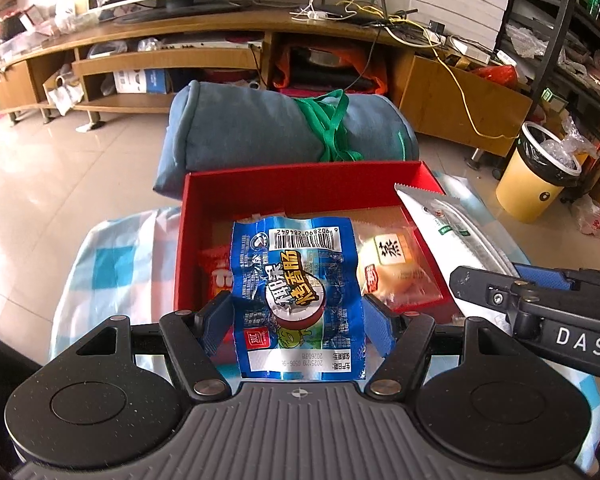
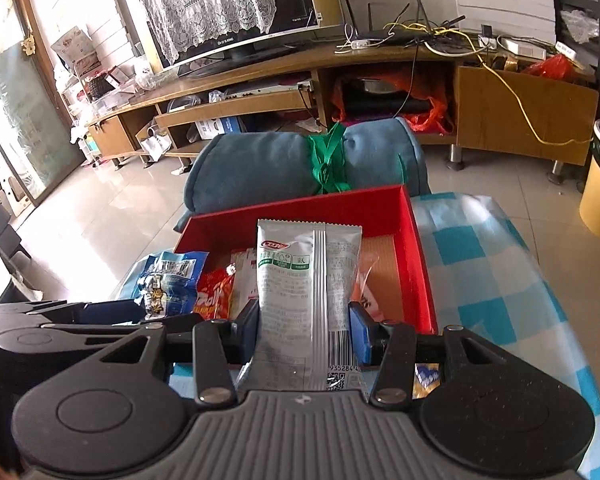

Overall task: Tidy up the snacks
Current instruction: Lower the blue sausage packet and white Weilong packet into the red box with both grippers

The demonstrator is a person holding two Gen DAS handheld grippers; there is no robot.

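My left gripper (image 1: pixel 298 312) is shut on a blue sausage packet (image 1: pixel 296 280) and holds it over the near edge of the red box (image 1: pixel 300 184). My right gripper (image 2: pixel 306 328) is shut on a silver-white snack pouch (image 2: pixel 308 280) and holds it upright over the box's near edge (image 2: pixel 416 248). The pouch (image 1: pixel 452 232) and right gripper (image 1: pixel 512 292) also show at the right of the left wrist view. The blue packet (image 2: pixel 168 280) shows at the left of the right wrist view. In the box lie a red snack pack (image 1: pixel 214 276), a clear-wrapped yellow cake (image 1: pixel 396 268) and other wrapped snacks.
The box stands on a blue-and-white checked cloth (image 2: pixel 480 272). A rolled blue cushion with a green strap (image 1: pixel 284 128) lies behind the box. A wooden TV cabinet (image 1: pixel 180 60) is at the back. A yellow bin (image 1: pixel 540 176) stands on the floor at the right.
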